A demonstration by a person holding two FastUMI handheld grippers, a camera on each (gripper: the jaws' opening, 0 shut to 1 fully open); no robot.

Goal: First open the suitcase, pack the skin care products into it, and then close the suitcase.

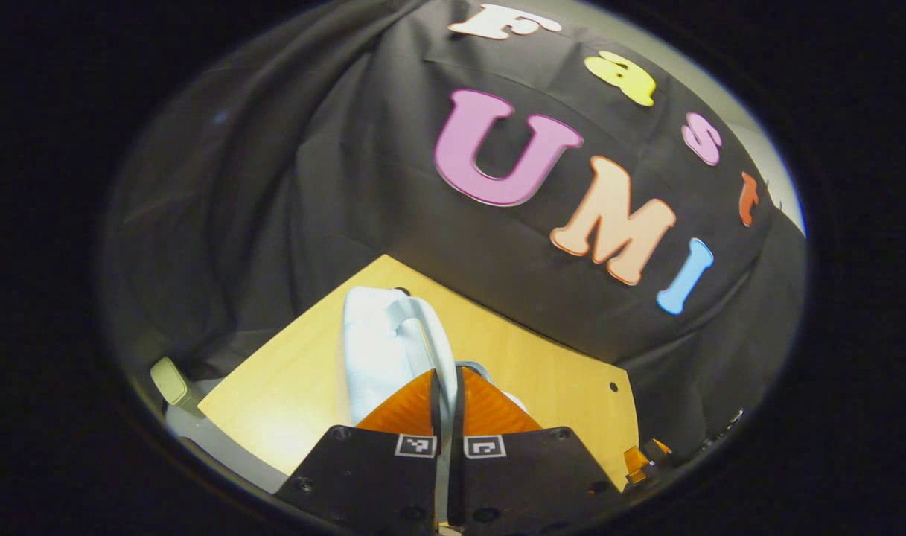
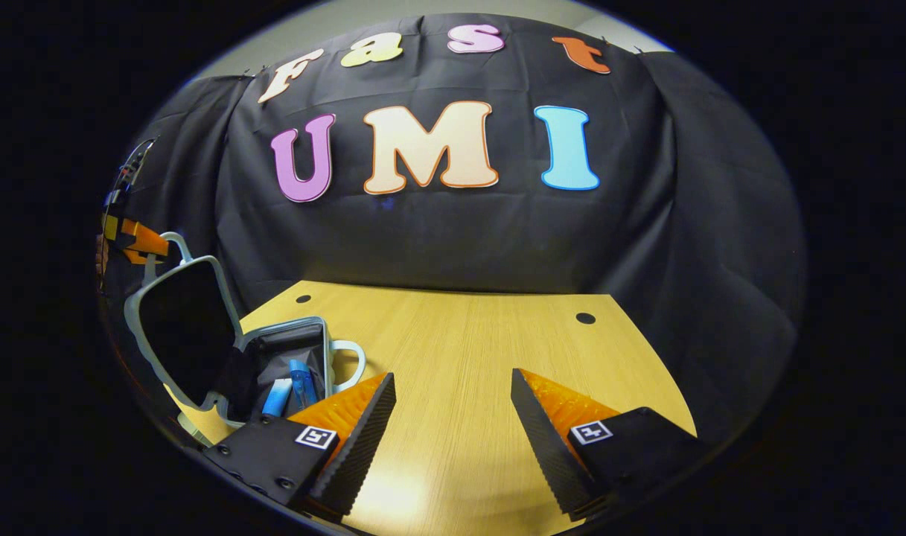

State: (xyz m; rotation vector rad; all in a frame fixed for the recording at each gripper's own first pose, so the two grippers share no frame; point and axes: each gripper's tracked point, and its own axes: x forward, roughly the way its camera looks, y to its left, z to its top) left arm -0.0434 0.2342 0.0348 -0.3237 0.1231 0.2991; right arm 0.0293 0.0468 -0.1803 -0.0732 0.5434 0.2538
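Observation:
A small white suitcase (image 2: 315, 324) lies open at the table's left side, its dark-lined lid (image 2: 184, 327) standing up. Blue skin care tubes (image 2: 289, 383) lie in its base. My left gripper (image 1: 447, 376) is shut on the white rim of the lid (image 1: 382, 346), which I see edge-on from above. In the right gripper view the left gripper (image 2: 136, 242) sits at the lid's top, by its handle loop (image 2: 176, 244). My right gripper (image 2: 453, 387) hangs open over bare table to the right of the suitcase, with nothing between its fingers.
The wooden table (image 2: 482, 350) has small round holes (image 2: 585, 318) near its back edge and black cloth behind it. A pale object (image 1: 170, 380) sits off the table's corner. A second handle loop (image 2: 352, 361) sticks out of the suitcase base toward my right gripper.

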